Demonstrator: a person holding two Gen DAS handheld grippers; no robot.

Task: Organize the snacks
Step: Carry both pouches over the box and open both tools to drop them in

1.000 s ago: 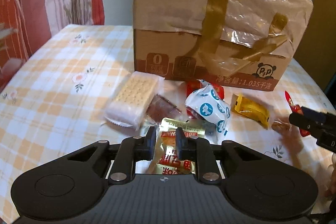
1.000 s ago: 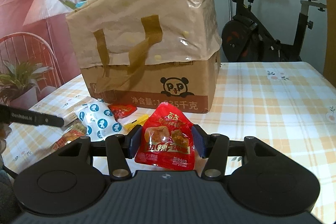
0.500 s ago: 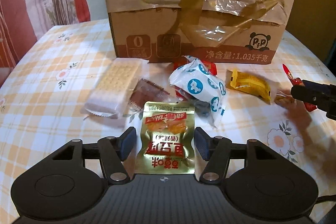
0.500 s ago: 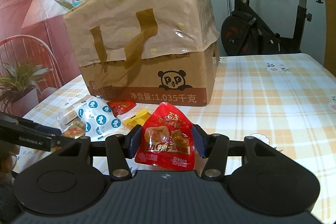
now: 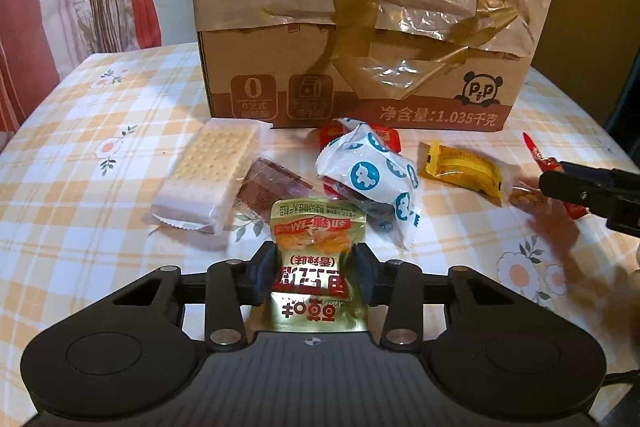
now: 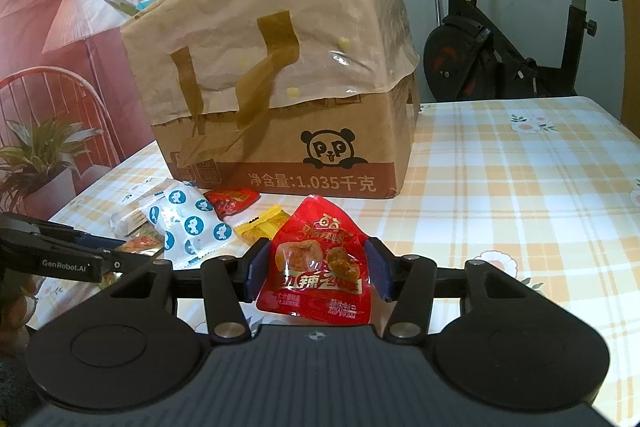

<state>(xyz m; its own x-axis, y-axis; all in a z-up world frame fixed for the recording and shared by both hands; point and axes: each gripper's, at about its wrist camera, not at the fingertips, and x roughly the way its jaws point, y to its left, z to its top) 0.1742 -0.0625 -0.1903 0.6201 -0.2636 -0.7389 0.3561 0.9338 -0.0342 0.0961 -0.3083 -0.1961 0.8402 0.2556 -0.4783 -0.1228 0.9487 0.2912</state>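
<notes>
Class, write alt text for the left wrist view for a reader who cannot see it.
The left gripper holds a gold snack packet above a checked tablecloth. Beyond lie a cracker pack, a white pouch with blue dots and a yellow packet, before a bag-covered cardboard box. The right gripper enters at right.

- Gold packet (image 5: 316, 259), red lettering.
- Red packet (image 6: 320, 271), yellow lettering.
- White wrapper (image 5: 370, 175), blue round emblems.
- Yellow packet (image 5: 460, 167).
- Surface (image 5: 100, 167): orange-and-white checks, flowers.
- Brown box (image 5: 360, 99), panda print.
</notes>
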